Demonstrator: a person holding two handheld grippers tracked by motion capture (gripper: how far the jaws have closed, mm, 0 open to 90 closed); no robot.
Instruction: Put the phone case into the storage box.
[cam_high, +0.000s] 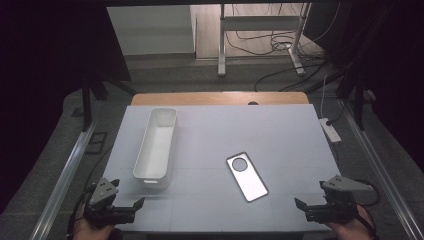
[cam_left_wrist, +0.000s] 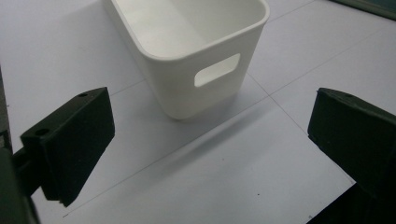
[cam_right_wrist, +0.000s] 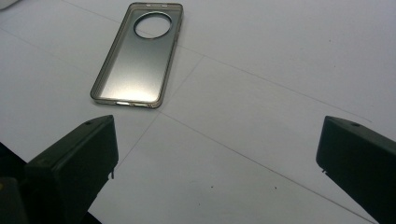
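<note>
The phone case (cam_high: 247, 176) lies flat on the white table (cam_high: 280, 135), mid-right, no readable writing. The right gripper (cam_high: 306, 206) waits near it, jaws wide; the left gripper (cam_high: 134, 206) gapes before the white bin (cam_high: 156, 149).

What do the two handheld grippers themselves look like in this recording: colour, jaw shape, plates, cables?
Both are black two-jaw tools. The left gripper and the right gripper each carry a grey three-cornered plate on top with small dark holes. In the gripper views the jaws are blocky matte black wedges with a small screw hole near the upper edge. A dark cable trails from each gripper. No sleeves are visible at the hands.
</note>
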